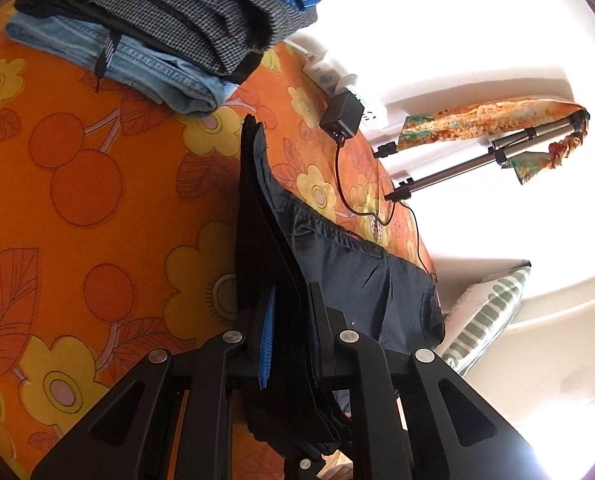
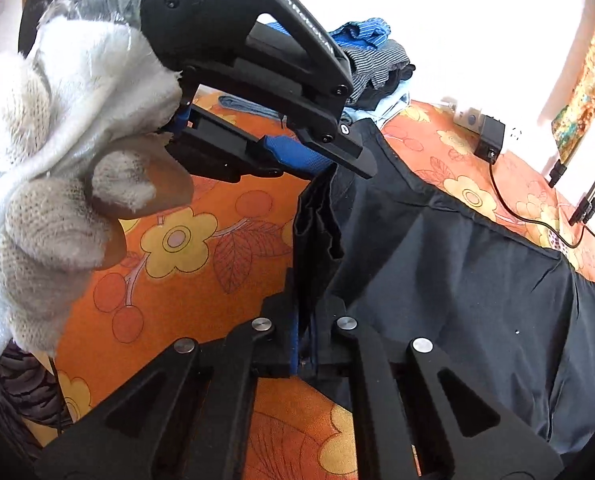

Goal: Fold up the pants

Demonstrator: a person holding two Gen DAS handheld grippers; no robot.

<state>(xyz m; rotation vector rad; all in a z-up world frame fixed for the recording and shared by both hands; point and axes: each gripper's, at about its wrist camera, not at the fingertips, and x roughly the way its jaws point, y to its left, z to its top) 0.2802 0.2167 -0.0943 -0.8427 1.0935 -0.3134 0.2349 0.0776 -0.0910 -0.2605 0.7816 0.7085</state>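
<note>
The dark navy, thin-fabric pants [image 2: 457, 272] lie on the orange bedspread printed with yellow flowers and red cherries [image 1: 77, 200], one edge lifted off it and gathered into thick, stacked folds. The gathered elastic waistband runs along their far side. The left gripper [image 1: 291, 336] is pinching that stacked edge between its blue-padded fingers; the right wrist view shows it from the side, held by a white knitted glove [image 2: 57, 132]. The right gripper [image 2: 303, 328] is clamped on the same bunched edge, just below the left one. Behind, a pile of folded clothes [image 1: 157, 20] sits on the bedspread, denim at the bottom. A black power adapter [image 1: 342, 114] with its cable lies near the tripod legs [image 1: 477, 160]. The window side is blown out white, hiding detail there, and the pants' lower end is cut off by the frame.
</note>
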